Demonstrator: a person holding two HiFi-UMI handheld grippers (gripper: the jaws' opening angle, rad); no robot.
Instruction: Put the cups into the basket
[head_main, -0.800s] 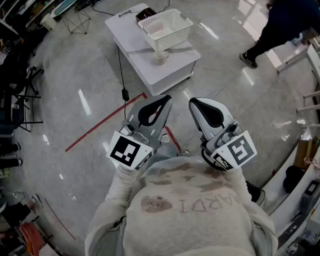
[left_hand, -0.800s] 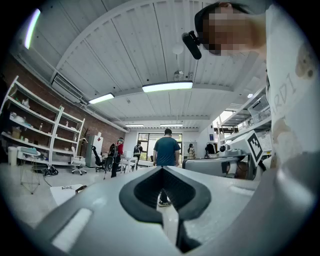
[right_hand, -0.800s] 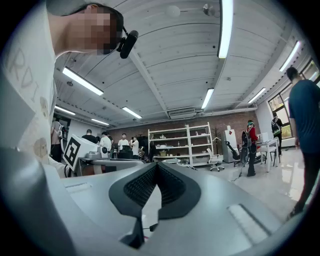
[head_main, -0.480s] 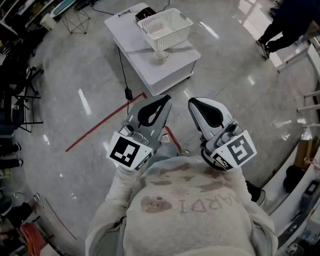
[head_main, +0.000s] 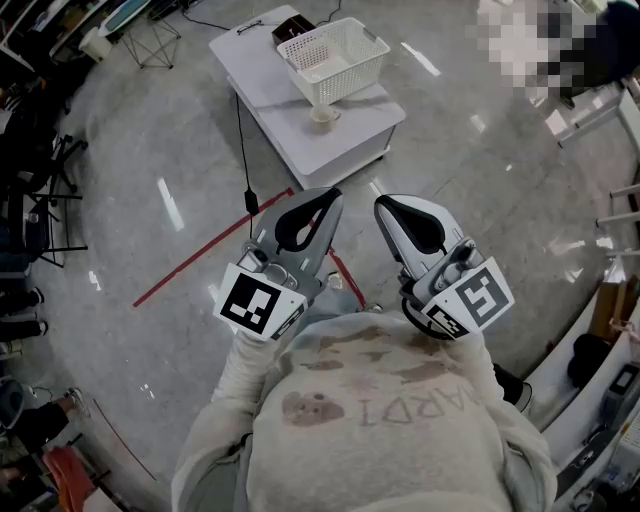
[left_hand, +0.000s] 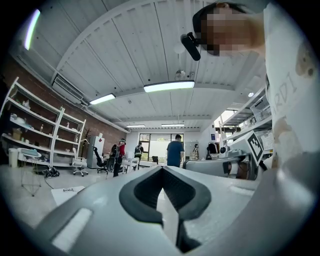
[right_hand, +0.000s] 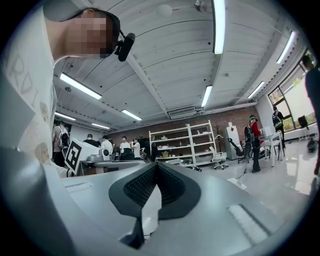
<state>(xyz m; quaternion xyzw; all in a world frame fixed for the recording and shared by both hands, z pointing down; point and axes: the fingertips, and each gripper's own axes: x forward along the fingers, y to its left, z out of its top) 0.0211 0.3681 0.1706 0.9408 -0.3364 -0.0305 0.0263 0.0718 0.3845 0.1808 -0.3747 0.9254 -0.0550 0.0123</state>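
A low white table (head_main: 262, 62) stands in the upper middle of the head view. A white plastic basket with holes in its walls (head_main: 350, 82) sits on it. The basket's open top faces up. Its long side runs left to right and tips up a bit to the right. It sits near the far right edge of the table.

A small pale cup (head_main: 322, 115) stands upright on the table, mouth up. It is just beside the near wall of the basket, not in it. There is bare table top to the left of both.

A wide shiny grey floor (head_main: 470, 190) lies open between the person and the table. A red tape line (head_main: 210, 250) crosses it. A thin black cable (head_main: 243, 150) hangs from the table edge down to the floor. Dark chairs and stands crowd the left edge of the frame.

The left gripper (head_main: 331, 194) and the right gripper (head_main: 382, 205) are low in the middle, close to the person's chest and well apart from the table. Both point up the picture toward it. In the left gripper view, the left gripper (left_hand: 161, 167) has its jaws pressed together with nothing between them. In the right gripper view, the right gripper (right_hand: 156, 164) is also closed tight and holds nothing.

The pale sweatshirt (head_main: 380, 440) has letters that look like "MARDI", upside down in the head view. Each gripper's cube has a black and white square marker.
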